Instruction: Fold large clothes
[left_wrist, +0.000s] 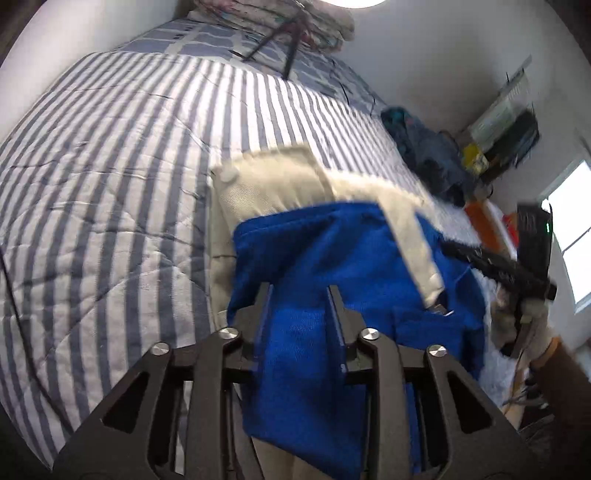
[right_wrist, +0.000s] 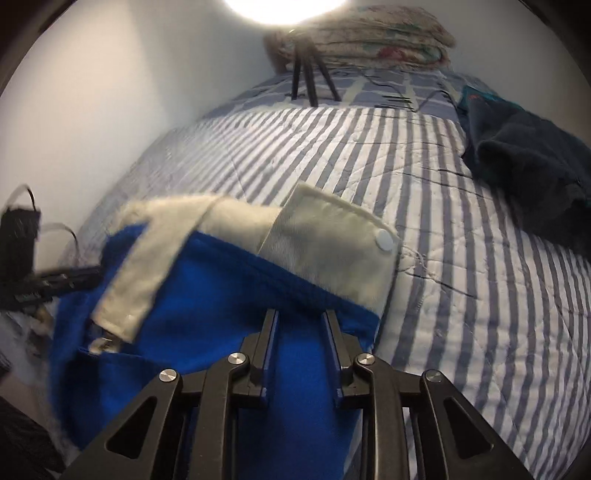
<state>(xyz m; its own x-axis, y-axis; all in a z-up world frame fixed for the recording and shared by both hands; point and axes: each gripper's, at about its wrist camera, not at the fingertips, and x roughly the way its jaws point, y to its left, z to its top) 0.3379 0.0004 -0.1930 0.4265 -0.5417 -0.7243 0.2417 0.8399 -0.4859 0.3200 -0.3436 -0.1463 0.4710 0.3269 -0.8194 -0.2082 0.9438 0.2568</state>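
A blue fleece garment (left_wrist: 314, 295) with cream ribbed trim lies bunched on a bed covered by a quilted comforter (left_wrist: 110, 184) in blue-grey and white stripes. In the left wrist view the left hand-held gripper (left_wrist: 299, 288) has its black fingers apart, blue fleece lying between them with a gap at each pad. A cream flap with a round snap (left_wrist: 229, 174) sits at 11 o'clock from the fingertips, and a cream strap (left_wrist: 413, 251) runs at 2 o'clock. In the right wrist view the right hand-held gripper (right_wrist: 300, 314) also stands apart over the fleece, pads not pressing it; the cream flap (right_wrist: 332, 254) with its snap lies at 12 to 1 o'clock. A dark teal pile of clothing (right_wrist: 524, 158) rests at 2 o'clock on the comforter, and folded floral bedding (right_wrist: 369, 37) is stacked at the far end behind thin black tripod legs (right_wrist: 310, 81).
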